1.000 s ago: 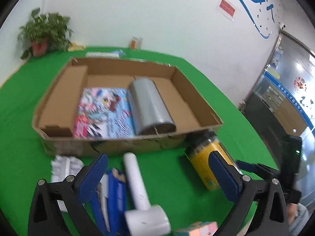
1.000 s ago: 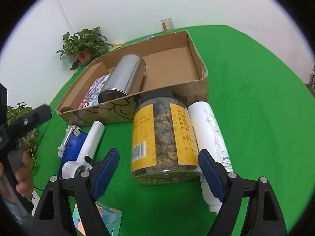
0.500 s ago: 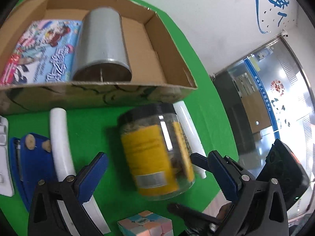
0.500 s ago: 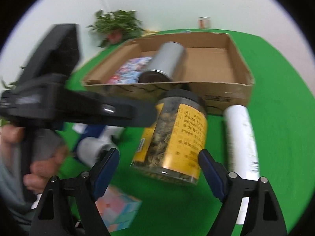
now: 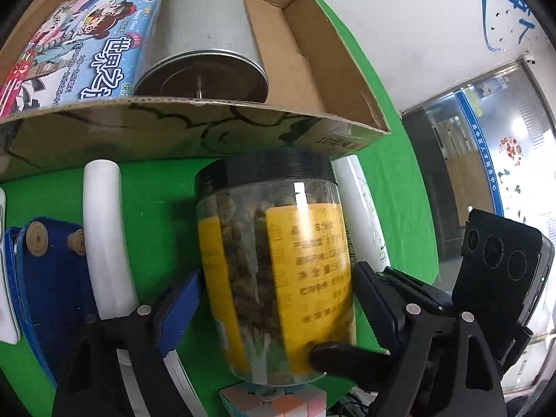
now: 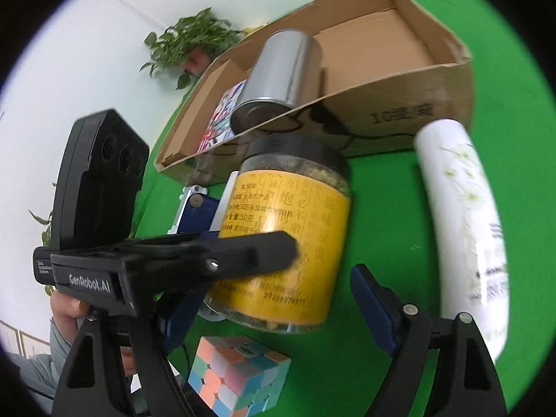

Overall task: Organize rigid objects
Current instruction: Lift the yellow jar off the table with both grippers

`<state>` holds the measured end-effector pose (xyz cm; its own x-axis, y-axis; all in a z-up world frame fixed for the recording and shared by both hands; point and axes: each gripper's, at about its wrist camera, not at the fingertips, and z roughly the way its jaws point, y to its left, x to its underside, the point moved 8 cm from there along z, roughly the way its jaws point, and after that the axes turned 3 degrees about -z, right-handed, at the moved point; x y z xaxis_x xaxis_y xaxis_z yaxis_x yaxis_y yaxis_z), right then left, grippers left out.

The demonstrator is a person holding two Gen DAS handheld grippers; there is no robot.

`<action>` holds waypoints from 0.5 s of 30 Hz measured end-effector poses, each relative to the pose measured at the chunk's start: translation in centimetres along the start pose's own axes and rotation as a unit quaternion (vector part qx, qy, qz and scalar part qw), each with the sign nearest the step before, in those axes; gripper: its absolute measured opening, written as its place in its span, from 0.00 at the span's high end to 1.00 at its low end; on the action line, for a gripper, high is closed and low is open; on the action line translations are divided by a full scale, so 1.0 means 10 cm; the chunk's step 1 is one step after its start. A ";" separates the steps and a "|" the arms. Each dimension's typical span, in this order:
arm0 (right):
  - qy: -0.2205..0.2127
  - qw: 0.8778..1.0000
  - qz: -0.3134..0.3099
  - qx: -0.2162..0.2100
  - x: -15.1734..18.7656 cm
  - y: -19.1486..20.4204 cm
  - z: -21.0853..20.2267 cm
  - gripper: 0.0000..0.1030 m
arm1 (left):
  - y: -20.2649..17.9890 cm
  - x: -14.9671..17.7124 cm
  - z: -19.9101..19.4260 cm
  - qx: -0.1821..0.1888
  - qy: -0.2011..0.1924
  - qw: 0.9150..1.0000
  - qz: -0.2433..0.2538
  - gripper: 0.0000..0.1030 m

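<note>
A clear jar (image 5: 274, 260) with a black lid and a yellow label lies on the green table just in front of the cardboard box (image 5: 208, 121). My left gripper (image 5: 278, 305) straddles its body and its jaws are closing, the blue pads right at the jar's sides. The right wrist view shows the same jar (image 6: 288, 226), with one left finger (image 6: 243, 253) lying across its label. My right gripper (image 6: 274, 305) stands open around the jar's base, with a gap at the right pad. A silver tin (image 5: 201, 34) and a picture book (image 5: 80, 45) lie in the box.
A white bottle (image 6: 462, 208) lies right of the jar. A white tube (image 5: 104, 236) and a blue item (image 5: 48, 278) lie to its left. A pastel puzzle cube (image 6: 236, 375) sits near the jar's base. A potted plant (image 6: 194, 41) stands behind the box. A person's hand (image 6: 66, 312) holds the left gripper.
My left gripper dropped down and in over the jar, and its jaws narrowed around it. The right gripper tilted toward the jar's base, its jaws unchanged.
</note>
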<state>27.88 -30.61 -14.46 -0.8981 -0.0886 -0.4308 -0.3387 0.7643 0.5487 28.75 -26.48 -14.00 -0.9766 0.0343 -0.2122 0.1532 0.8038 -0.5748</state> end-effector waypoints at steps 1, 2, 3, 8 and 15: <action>0.004 1.000 0.002 -0.005 0.00 0.01 0.03 0.20 | 0.00 -0.01 0.01 -0.001 0.001 1.000 0.001 0.19; 0.009 1.000 0.006 -0.012 0.00 0.03 0.08 0.20 | -0.02 -0.03 0.04 -0.003 0.002 1.000 0.003 0.19; 0.012 1.000 0.010 -0.016 0.00 0.04 0.12 0.18 | -0.03 -0.03 0.06 -0.007 0.000 1.000 0.004 0.19; 0.019 1.000 0.002 -0.004 -0.02 0.05 0.13 0.17 | -0.07 -0.04 0.11 -0.013 -0.002 1.000 0.011 0.19; 0.007 1.000 -0.013 0.019 -0.02 0.10 0.10 0.17 | -0.05 0.01 0.01 -0.010 -0.015 1.000 0.016 0.20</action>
<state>28.01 -29.19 -14.55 -0.8927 -0.1172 -0.4351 -0.3513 0.7856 0.5093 28.59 -26.97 -13.78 -0.9662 0.0417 -0.2546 0.1807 0.8137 -0.5524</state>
